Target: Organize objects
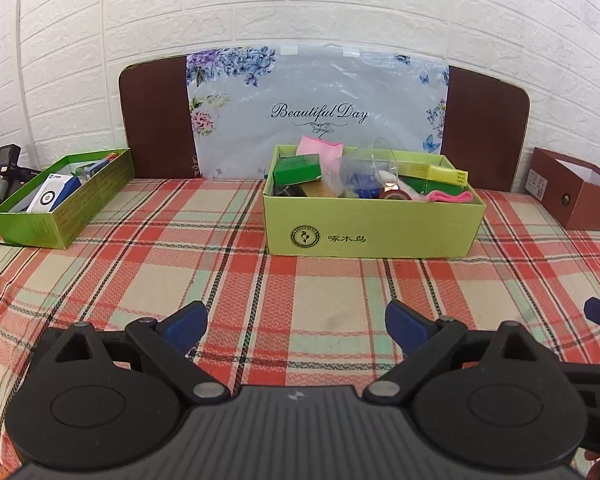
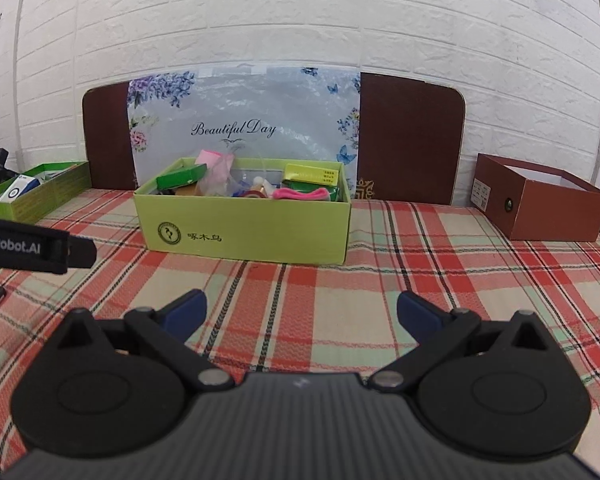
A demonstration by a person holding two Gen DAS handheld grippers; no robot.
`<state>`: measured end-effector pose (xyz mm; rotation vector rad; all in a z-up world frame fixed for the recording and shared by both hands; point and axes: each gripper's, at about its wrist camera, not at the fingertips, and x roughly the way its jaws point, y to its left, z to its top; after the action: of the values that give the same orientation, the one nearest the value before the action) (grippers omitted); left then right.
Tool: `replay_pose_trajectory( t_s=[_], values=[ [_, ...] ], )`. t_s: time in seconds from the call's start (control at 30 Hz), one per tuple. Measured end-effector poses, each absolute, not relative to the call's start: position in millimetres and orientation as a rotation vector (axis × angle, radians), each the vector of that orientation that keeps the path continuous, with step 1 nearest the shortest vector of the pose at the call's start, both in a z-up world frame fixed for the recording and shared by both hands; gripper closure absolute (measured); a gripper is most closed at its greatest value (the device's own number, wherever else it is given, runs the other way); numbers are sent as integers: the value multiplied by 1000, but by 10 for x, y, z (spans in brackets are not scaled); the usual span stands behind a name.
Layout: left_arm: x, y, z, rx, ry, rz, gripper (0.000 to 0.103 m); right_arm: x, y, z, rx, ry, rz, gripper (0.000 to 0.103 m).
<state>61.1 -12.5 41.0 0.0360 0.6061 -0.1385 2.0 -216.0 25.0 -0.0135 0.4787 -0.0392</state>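
A flat green box (image 1: 60,200) waits far left, the full green box (image 1: 374,226) sits in the middle and a brown box (image 2: 540,208) far right, so the left gripper (image 1: 296,326) and right gripper (image 2: 300,314) hang wide apart, empty.

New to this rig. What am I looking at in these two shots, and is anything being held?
No robot arm: a person holds one two-finger claw in each hand, each with a fisheye camera looking along its fingers. One picture is from the left claw, the other from the right claw. Both are open and hold nothing. On the plaid cloth stand a full green box, a shallow green tray to its left, and a brown box to its right.
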Motion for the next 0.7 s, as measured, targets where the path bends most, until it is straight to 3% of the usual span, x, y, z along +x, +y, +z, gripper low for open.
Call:
replay_pose_trajectory(
  t_s=[0.7],
  values=[
    [674,-124,272,33,638,-155,4,198,-2153,178,18,517,-41,0]
  ],
)
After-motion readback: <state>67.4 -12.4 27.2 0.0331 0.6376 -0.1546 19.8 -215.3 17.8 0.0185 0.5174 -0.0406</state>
